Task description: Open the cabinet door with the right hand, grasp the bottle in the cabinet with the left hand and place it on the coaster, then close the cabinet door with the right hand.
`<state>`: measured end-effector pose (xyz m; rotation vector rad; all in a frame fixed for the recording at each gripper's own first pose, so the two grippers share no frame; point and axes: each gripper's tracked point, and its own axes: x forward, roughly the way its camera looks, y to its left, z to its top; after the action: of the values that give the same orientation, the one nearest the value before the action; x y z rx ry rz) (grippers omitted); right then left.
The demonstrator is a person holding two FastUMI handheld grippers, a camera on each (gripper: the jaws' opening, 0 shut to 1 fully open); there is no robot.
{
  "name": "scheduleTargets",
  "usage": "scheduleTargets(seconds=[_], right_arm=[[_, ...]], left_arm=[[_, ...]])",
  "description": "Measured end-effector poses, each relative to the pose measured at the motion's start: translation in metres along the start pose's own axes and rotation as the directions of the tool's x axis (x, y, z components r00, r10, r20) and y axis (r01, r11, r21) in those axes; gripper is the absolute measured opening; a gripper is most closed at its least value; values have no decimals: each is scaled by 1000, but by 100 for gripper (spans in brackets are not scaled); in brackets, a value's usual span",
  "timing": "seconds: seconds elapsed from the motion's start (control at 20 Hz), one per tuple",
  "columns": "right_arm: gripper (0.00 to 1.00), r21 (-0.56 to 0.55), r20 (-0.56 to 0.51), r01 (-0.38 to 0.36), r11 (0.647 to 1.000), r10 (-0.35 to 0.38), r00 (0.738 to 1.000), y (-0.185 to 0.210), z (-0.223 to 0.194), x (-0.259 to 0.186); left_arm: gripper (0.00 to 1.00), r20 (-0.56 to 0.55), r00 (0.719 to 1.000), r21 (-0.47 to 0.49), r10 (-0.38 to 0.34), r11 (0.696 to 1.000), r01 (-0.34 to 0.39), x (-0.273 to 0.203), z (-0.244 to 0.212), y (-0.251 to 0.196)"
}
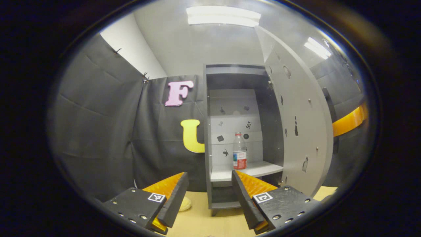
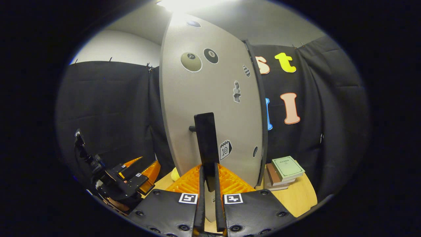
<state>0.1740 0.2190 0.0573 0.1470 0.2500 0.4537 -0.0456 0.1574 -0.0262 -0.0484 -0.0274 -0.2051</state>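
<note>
Door [image 1: 296,125] swung open, right tool [image 2: 208,184] pinched tight on its flat black handle [image 2: 205,144]. Bottle [image 1: 239,151] upright on the smooth grey shelf [image 1: 250,169], straight ahead of the left tool [image 1: 209,191], spread wide. Clear thin plastic, nearly empty; probably light, tippy, slick. Best gripped mid-body at the label.

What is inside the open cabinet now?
One clear bottle with a red label stands upright on the cabinet shelf. The lower compartment is partly hidden behind the left gripper.
</note>
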Motion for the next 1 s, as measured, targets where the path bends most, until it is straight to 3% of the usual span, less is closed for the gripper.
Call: scheduleTargets(seconds=[0.25, 0.7, 0.8, 0.85, 0.9, 1.0], right_arm=[[15, -23, -8, 84, 996, -84, 996, -24, -1, -7], [13, -32, 7, 259, 965, -259, 966, -65, 4, -17], [12, -22, 18, 260, 965, -260, 965, -68, 6, -18], [0, -2, 24, 239, 971, -239, 971, -62, 6, -16], [8, 13, 31, 218, 976, -218, 975, -58, 7, -14], [14, 18, 43, 188, 982, -189, 981, -54, 7, -11]], left_arm=[[79, 8, 999, -5, -37, 999, 37, -2, 1, -10], [79, 12, 998, -4, -64, 998, 64, -5, 2, -19], [79, 9, 998, 0, -62, 998, 62, -7, 1, -19], [79, 8, 998, 3, -59, 998, 59, -8, 1, -19], [79, 7, 998, 7, -57, 998, 57, -8, 1, -19], [79, 6, 999, 15, -48, 999, 48, -9, 1, -18]])
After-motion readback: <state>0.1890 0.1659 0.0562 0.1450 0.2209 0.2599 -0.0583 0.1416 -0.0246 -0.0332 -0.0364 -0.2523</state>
